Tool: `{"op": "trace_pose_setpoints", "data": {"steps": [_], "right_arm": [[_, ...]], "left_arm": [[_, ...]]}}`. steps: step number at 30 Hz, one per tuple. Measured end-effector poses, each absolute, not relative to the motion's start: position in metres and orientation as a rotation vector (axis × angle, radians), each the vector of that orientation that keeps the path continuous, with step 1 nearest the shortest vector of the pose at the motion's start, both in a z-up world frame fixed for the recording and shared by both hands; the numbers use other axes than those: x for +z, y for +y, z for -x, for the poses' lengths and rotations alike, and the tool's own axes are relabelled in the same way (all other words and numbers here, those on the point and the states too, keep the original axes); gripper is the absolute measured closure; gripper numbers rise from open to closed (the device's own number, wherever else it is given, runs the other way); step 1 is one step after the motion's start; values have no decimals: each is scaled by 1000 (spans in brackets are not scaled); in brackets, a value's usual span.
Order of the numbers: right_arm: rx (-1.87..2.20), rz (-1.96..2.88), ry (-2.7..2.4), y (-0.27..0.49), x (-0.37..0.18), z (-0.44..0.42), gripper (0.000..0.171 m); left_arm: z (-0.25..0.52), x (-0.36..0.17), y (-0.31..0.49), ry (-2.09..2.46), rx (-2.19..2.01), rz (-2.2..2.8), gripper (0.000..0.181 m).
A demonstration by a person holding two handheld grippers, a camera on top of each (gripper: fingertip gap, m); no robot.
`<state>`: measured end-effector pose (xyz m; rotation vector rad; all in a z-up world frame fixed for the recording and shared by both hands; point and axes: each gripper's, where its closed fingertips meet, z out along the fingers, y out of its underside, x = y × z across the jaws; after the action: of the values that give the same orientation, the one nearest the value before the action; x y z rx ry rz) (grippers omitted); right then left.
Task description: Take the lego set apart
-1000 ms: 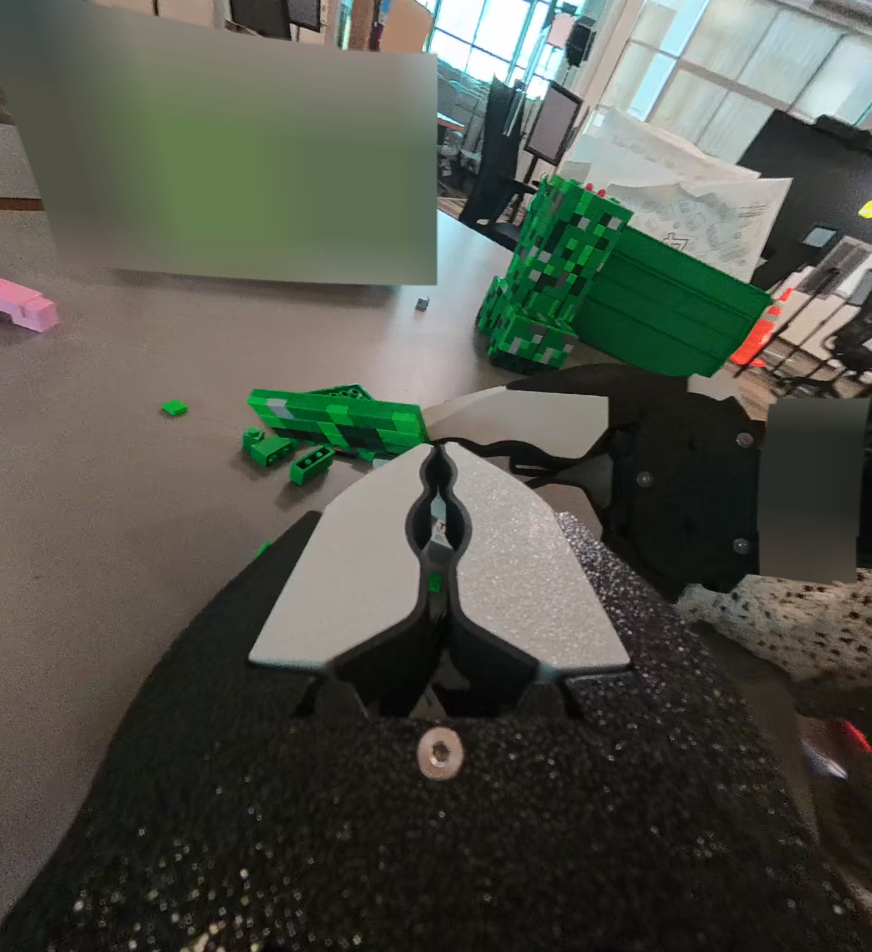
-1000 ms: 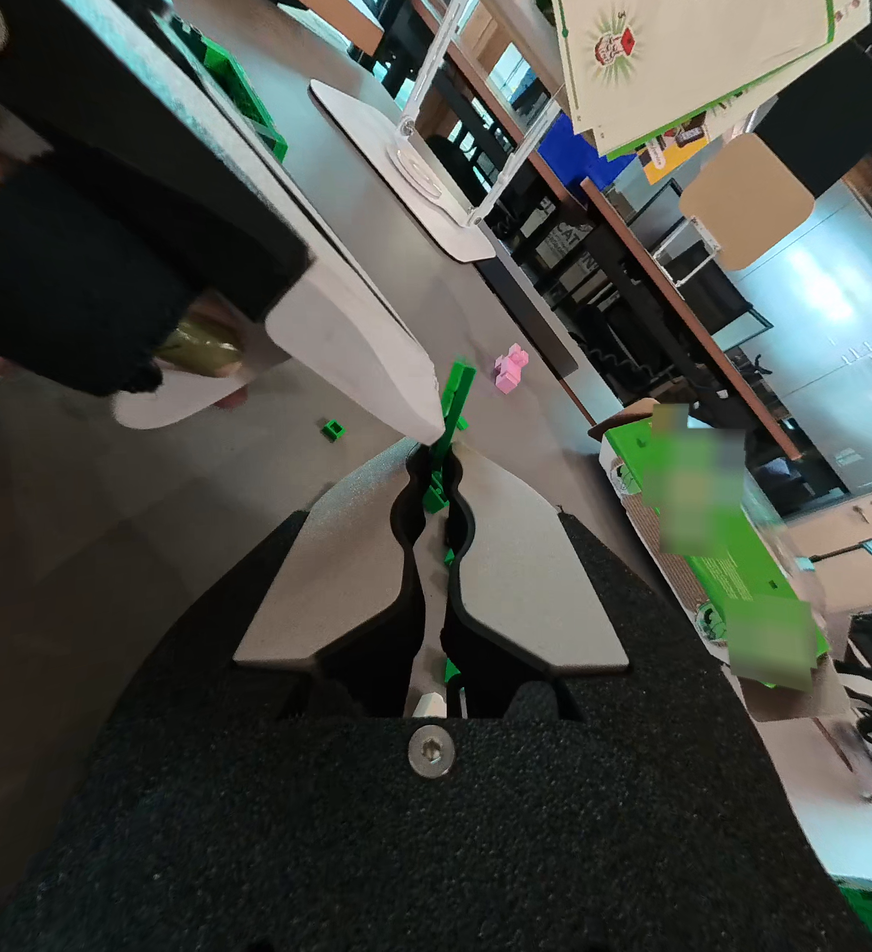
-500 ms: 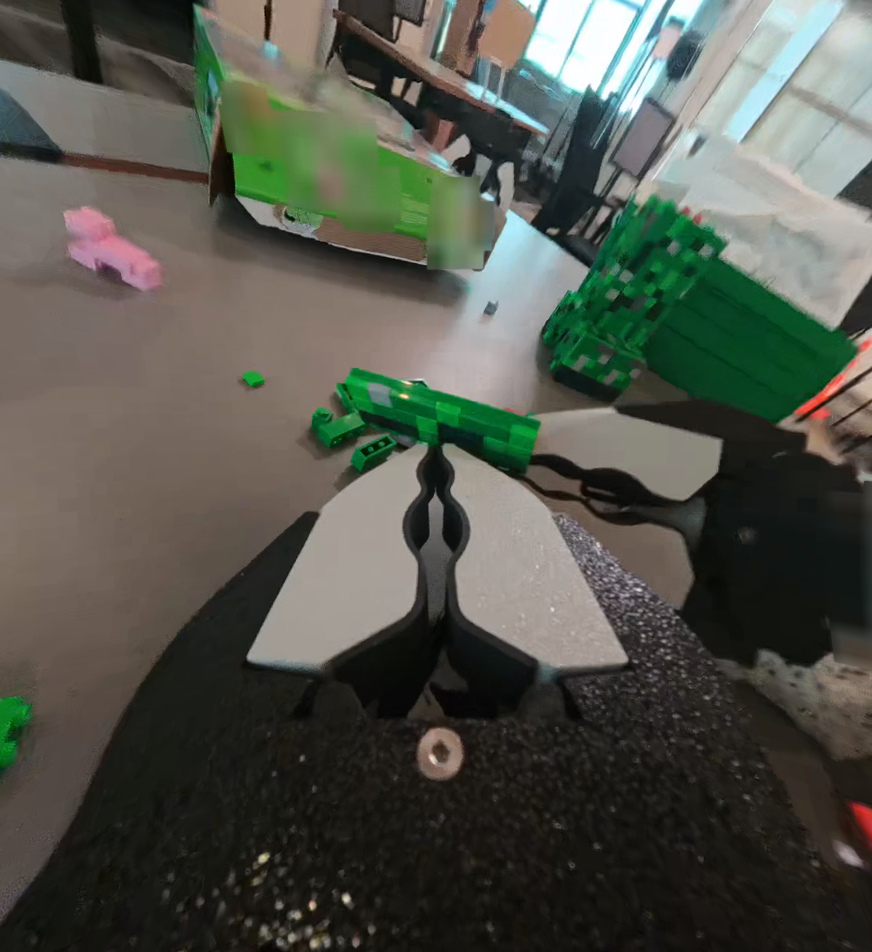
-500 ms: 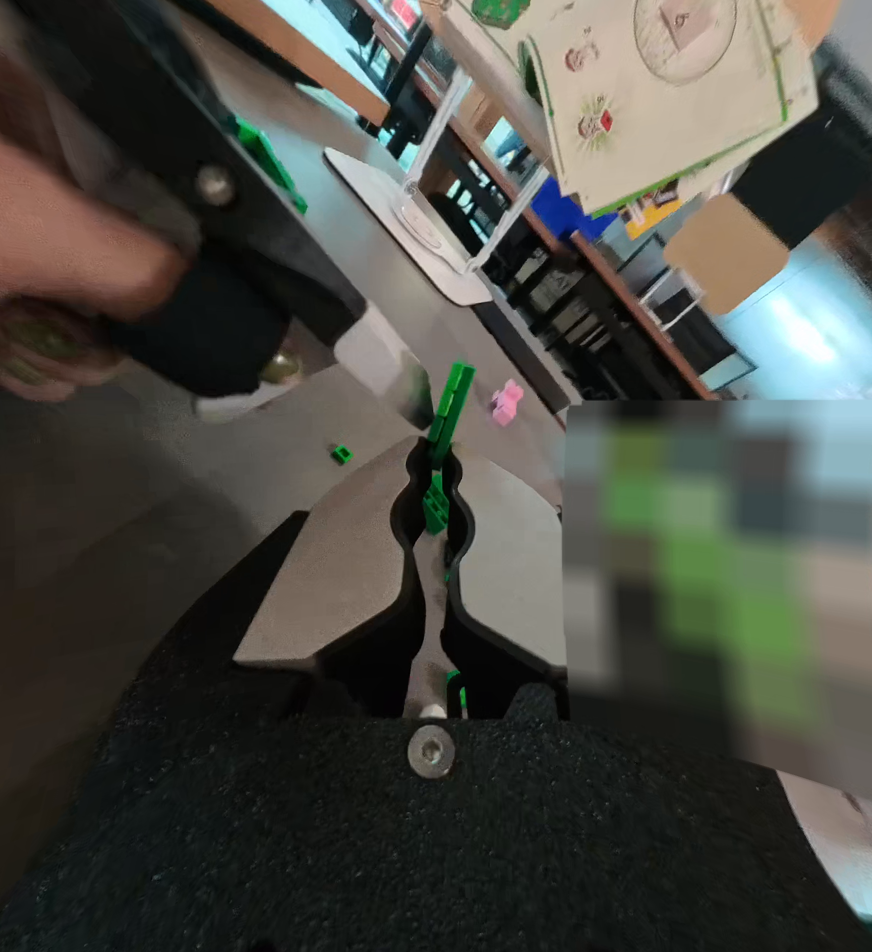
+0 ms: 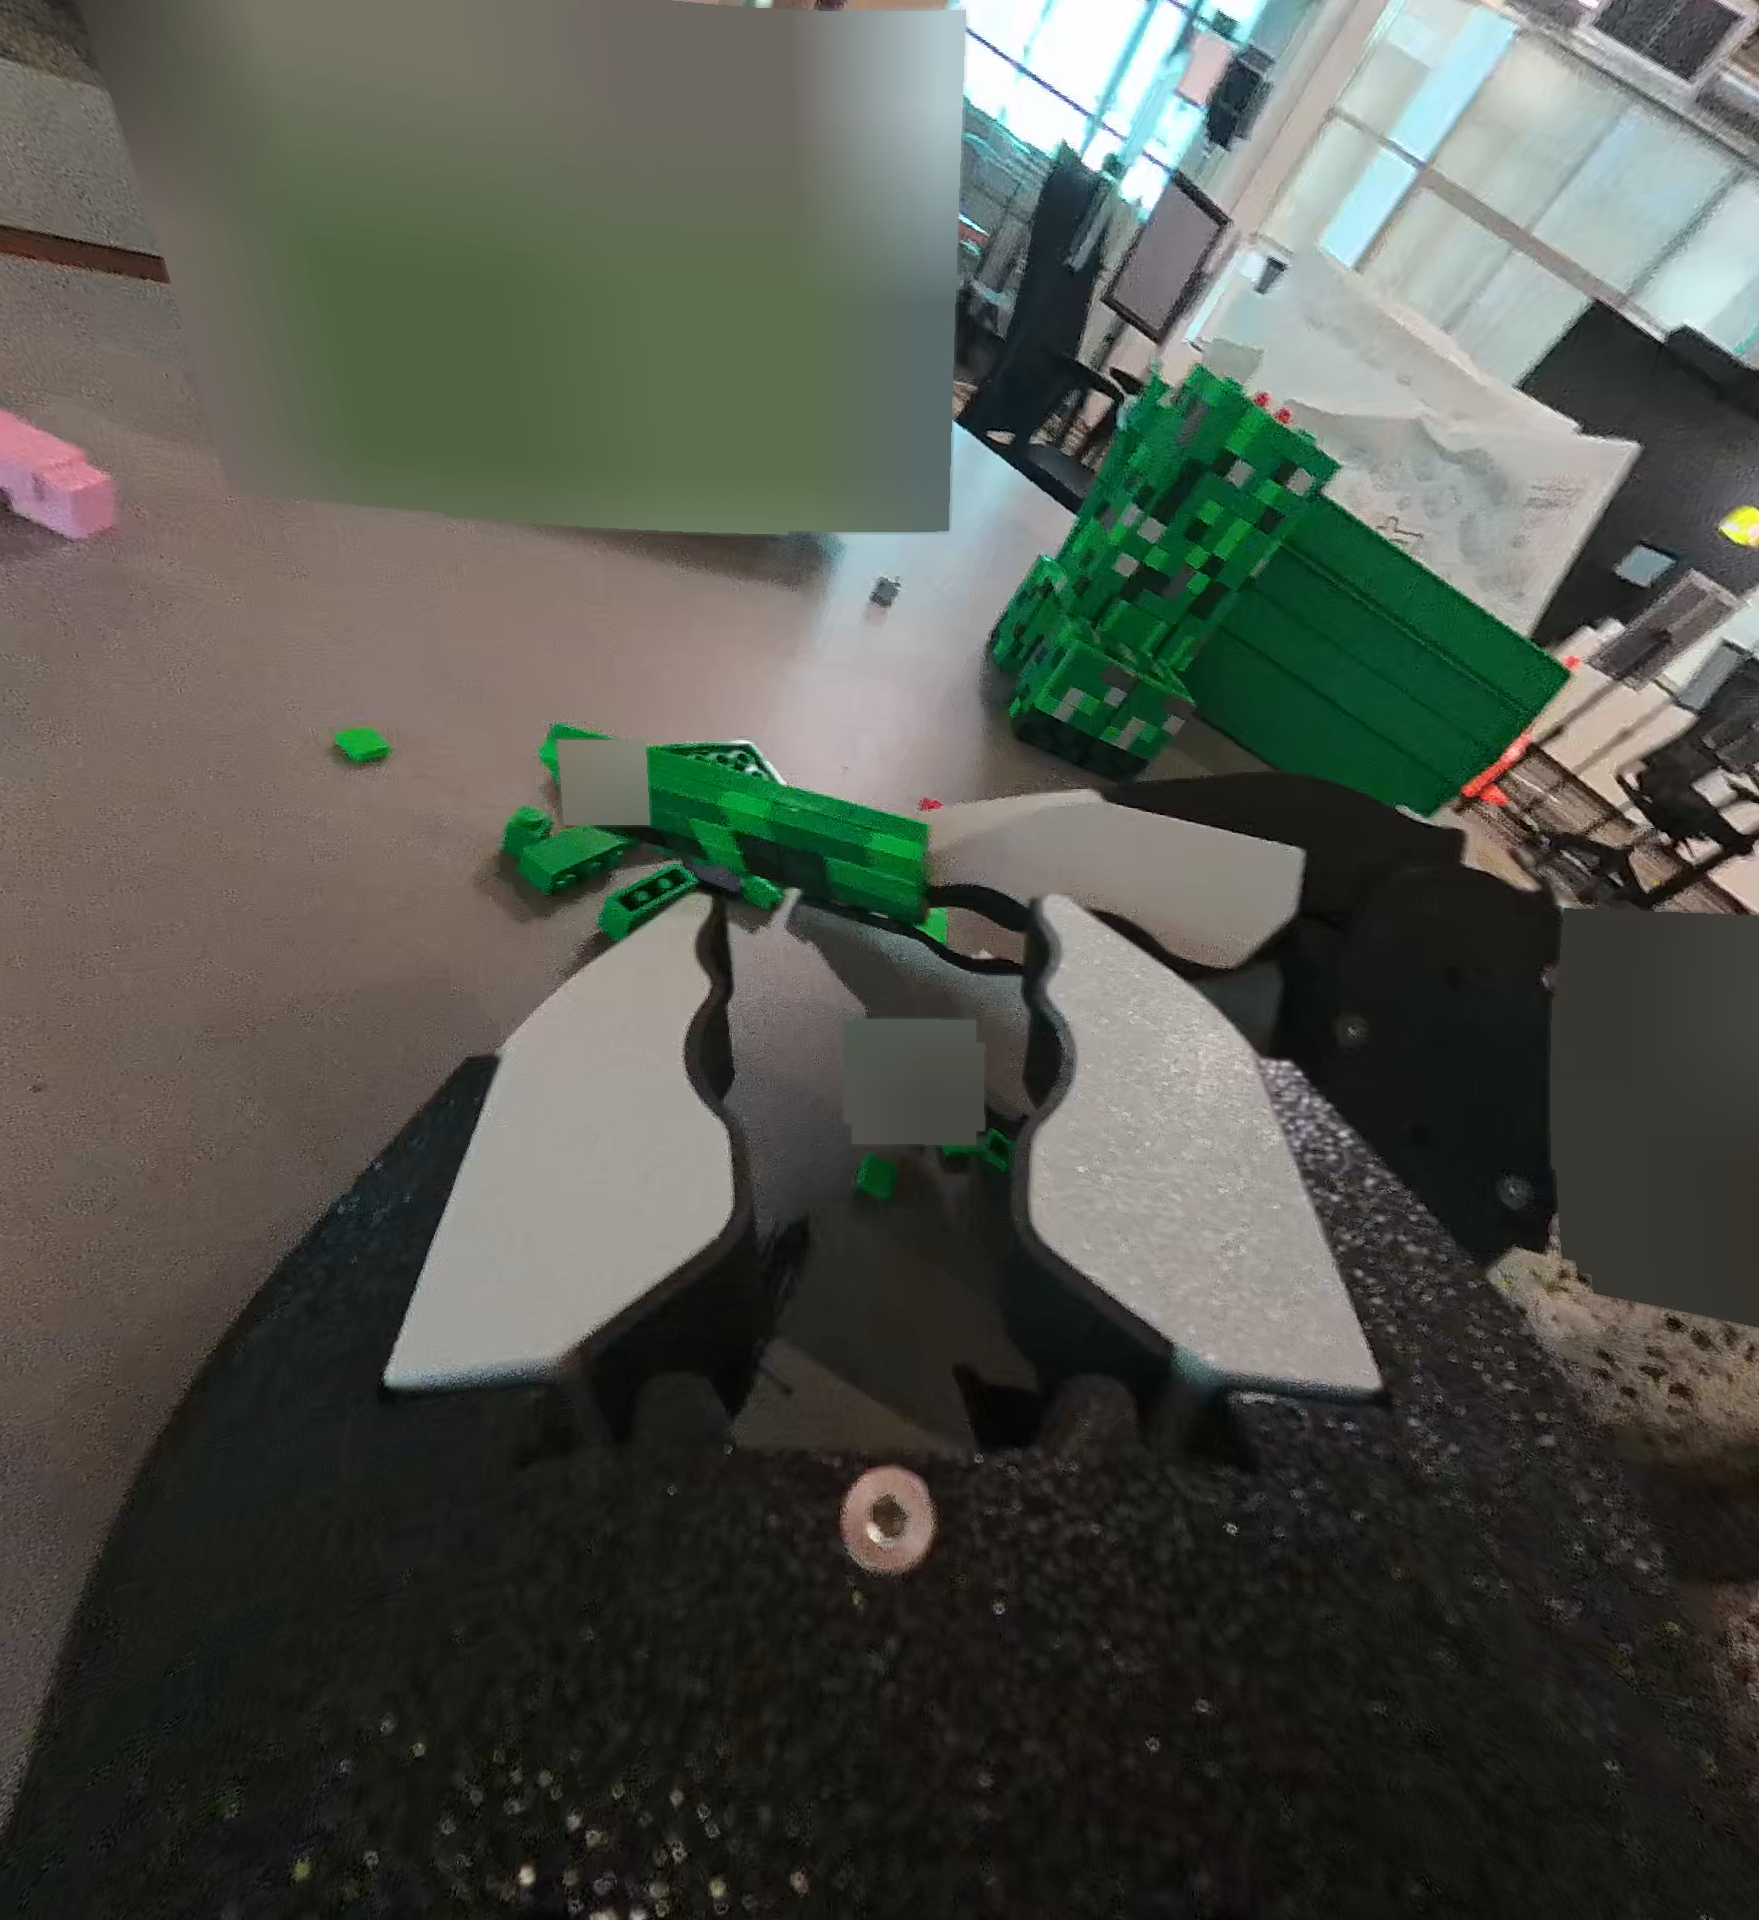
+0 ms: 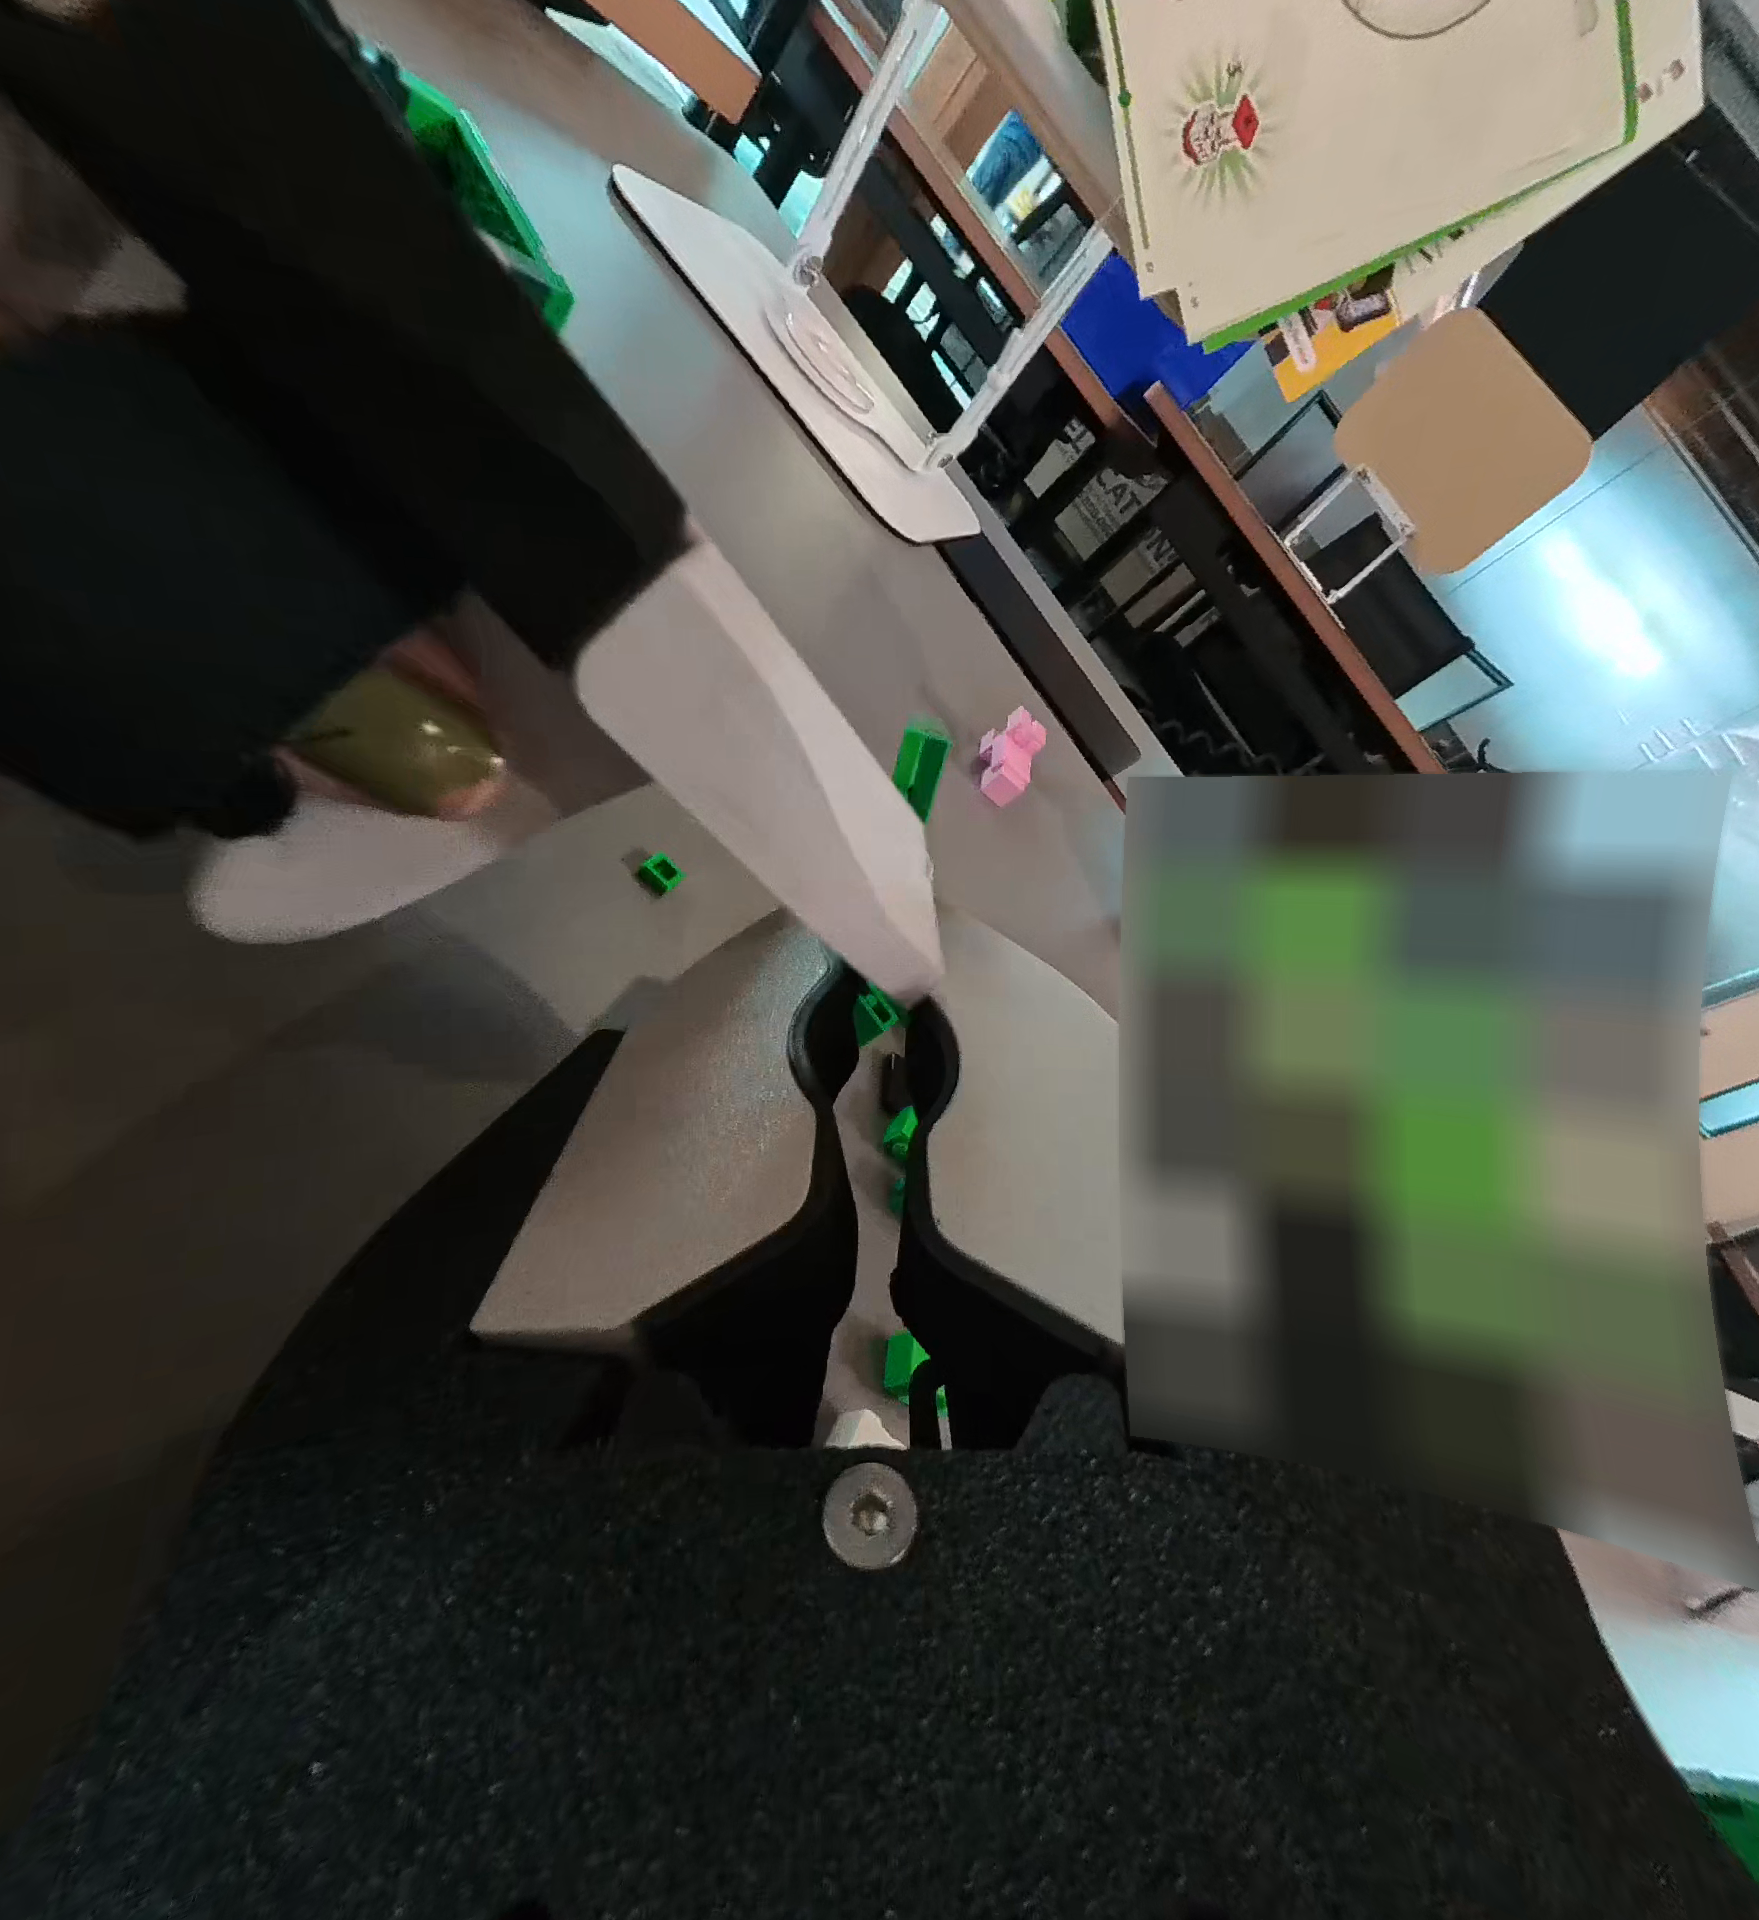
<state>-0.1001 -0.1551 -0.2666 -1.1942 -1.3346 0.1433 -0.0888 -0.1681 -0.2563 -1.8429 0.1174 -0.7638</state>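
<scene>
A flat green lego slab is held just above the grey table. My right gripper comes in from the right and is shut on the slab's right end. In the right wrist view the slab shows edge-on beyond my right gripper. My left gripper is open and empty, just in front of the slab. One of its fingers crosses the right wrist view. Loose green bricks lie beside the slab. Small green pieces lie between my left fingers.
A tall green pixel-patterned lego figure stands at the back right against a green box. A pink lego pig lies far left. A small green tile lies alone. A clear stand on a white base stands farther along the table.
My left gripper was shut and is now open. It has swung back toward the slab. The right gripper still holds the slab.
</scene>
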Motion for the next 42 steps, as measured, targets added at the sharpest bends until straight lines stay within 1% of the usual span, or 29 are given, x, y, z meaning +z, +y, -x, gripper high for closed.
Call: {"op": "trace_pose_setpoints", "data": {"steps": [3, 7, 10, 23, 27, 34, 38, 42], "right_arm": [[141, 1181, -1341, -157, -266, 101, 168], [162, 1199, -1343, -157, -268, 101, 168], [214, 1220, -1339, -158, -267, 101, 168], [268, 1243, -1336, -159, -267, 100, 168], [270, 1250, -1339, -158, -268, 100, 168], [272, 1255, -1351, -159, -269, 101, 168], [308, 1266, -1357, -160, -269, 100, 168], [340, 1274, -1354, -161, -268, 100, 168]], "left_arm": [[97, -255, -166, 56, -734, 1825, 150], [97, -256, -166, 64, -707, 1834, 151], [98, -255, -165, 69, -667, 1832, 148], [96, -252, -167, 91, -687, 1807, 153], [95, -251, -168, 98, -694, 1804, 147], [97, -255, -166, 89, -650, 1830, 153], [99, -254, -166, 149, -564, 1831, 151], [99, -255, -166, 142, -597, 1832, 150]]}}
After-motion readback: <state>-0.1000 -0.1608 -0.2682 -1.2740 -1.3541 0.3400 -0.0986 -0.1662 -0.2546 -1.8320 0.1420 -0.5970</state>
